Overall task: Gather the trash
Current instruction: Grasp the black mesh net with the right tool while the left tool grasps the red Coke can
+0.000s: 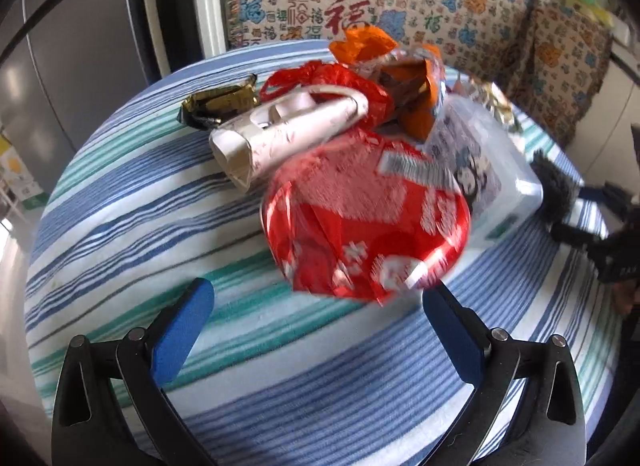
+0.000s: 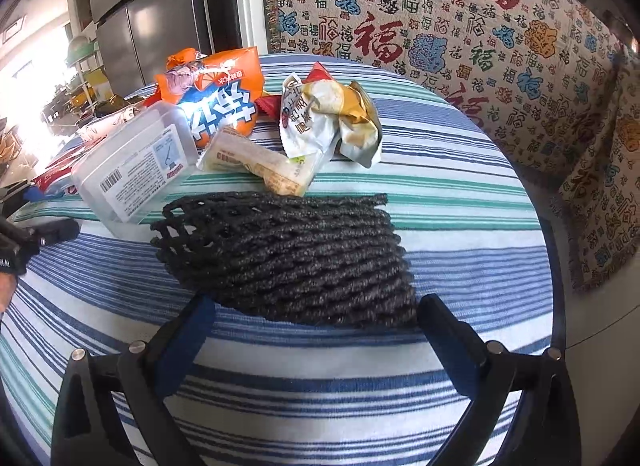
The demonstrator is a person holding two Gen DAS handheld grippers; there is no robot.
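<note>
Trash heaped on round table with striped cloth [image 1: 120,201].

Left wrist view: red wrapper [image 1: 360,225], motion-blurred, sits just ahead of left gripper [image 1: 318,306], between the lines of its blue fingers [image 1: 182,330]; jaws spread wide, holding nothing. Behind it: rolled white paper [image 1: 288,133], gold foil wrapper [image 1: 220,101], orange snack bag [image 1: 400,65], clear plastic box [image 1: 484,169].

Right wrist view: black foam net [image 2: 296,258] lies directly before right gripper [image 2: 316,310], its near edge reaching the fingertips; contact unclear. Jaws wide apart, nothing clamped. Farther back: clear plastic box, orange snack bag, crumpled white-and-gold wrappers [image 2: 332,121].
</note>
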